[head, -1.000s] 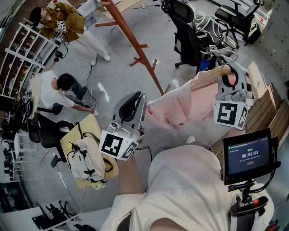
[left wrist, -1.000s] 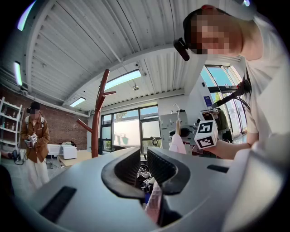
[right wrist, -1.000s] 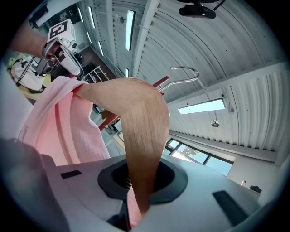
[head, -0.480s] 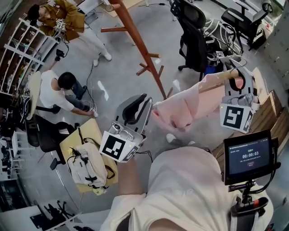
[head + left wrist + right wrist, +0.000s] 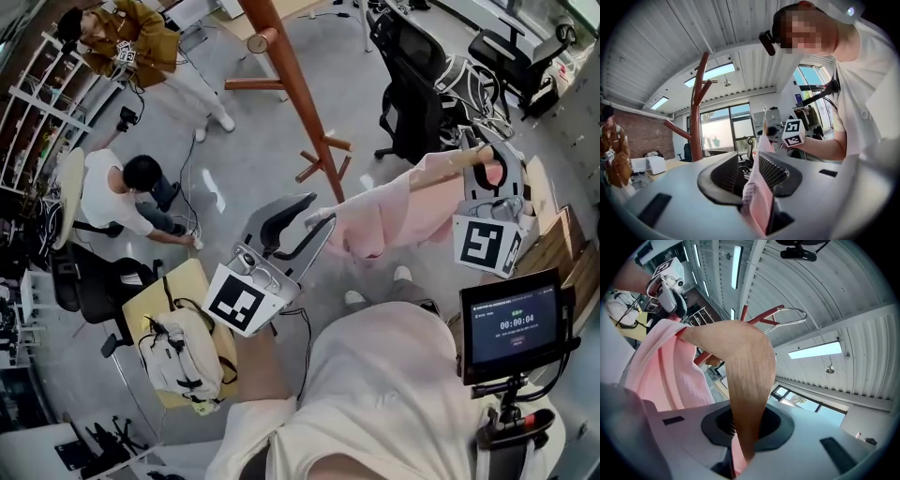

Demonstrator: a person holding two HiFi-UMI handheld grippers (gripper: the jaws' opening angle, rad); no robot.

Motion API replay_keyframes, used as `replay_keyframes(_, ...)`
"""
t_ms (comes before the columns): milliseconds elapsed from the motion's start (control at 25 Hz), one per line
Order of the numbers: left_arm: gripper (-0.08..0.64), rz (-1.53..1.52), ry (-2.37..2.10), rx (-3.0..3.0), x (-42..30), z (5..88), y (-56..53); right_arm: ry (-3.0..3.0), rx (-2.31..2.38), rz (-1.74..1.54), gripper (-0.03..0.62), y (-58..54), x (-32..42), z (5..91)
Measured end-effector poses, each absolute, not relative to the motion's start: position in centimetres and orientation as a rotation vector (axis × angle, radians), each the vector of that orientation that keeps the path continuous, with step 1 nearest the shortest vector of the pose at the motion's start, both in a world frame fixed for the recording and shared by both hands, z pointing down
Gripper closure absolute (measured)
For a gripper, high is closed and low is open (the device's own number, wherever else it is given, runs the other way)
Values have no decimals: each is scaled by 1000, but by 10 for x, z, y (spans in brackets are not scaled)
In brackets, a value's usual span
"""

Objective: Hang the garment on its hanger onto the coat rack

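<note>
Pink garment [image 5: 382, 212] on its wooden hanger [image 5: 457, 161] hung in the air between the two tools, near the coat rack [image 5: 292, 89].

The garment was pale pink and creased. It draped over the hanger's arm and sagged towards the left tool [image 5: 315, 214], above the floor and clear of the brown wooden rack. The right tool [image 5: 487, 157] was clamped narrowly on the hanger's end, with pink cloth just beside the wood. The left tool's jaws were opening and stood fairly wide. A fold of the garment ran between them, lying against one ribbed pad with a gap at the other.
</note>
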State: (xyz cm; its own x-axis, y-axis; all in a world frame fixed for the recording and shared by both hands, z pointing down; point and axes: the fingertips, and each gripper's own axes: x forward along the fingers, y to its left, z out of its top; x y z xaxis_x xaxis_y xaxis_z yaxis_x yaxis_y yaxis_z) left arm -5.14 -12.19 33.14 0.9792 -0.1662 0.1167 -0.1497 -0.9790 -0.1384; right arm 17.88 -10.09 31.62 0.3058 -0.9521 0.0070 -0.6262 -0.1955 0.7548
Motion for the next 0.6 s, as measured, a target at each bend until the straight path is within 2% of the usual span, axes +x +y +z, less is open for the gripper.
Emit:
replay_keyframes(160,436,-235,263,-2971,-57,330,-121,-1463,1896,-680,532,-113,163,303)
replay_keyframes(400,436,-214,309,-2991,-20,317,-153,-1554,1847,-726,532,-167,194,292)
replay_keyframes(600,436,-288,295,-2912,-23,311,-145,-1593,1813,-791,532,-176,179,280)
